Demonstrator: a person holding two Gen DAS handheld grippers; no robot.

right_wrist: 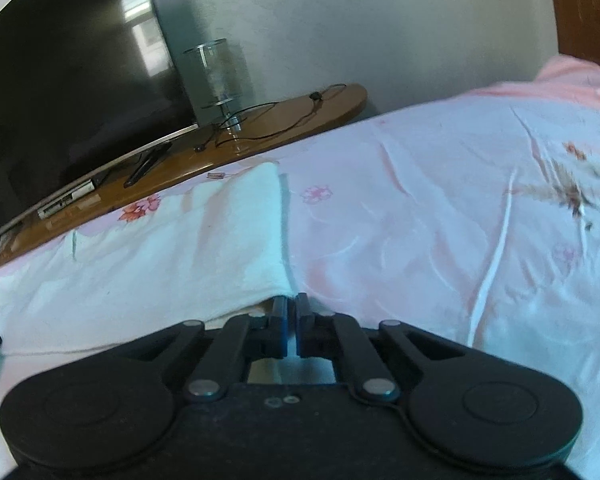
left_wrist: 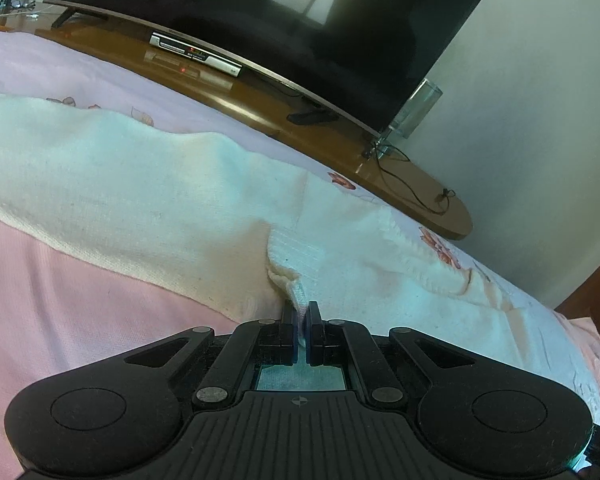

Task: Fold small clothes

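My left tongs (left_wrist: 301, 312) pinch a fold of the white knit garment (left_wrist: 140, 196); right tongs (right_wrist: 291, 304) pressed together at its lower-centre corner; it stretches toward upper left.

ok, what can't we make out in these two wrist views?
- Left wrist: white knit garment runs off the left edge, so its full shape is unknown.
- Right wrist: whether the right claw has actually pinched the garment's corner, which is blurred at the tips.
- Both views: near bedsheet is hidden under the claw bodies.
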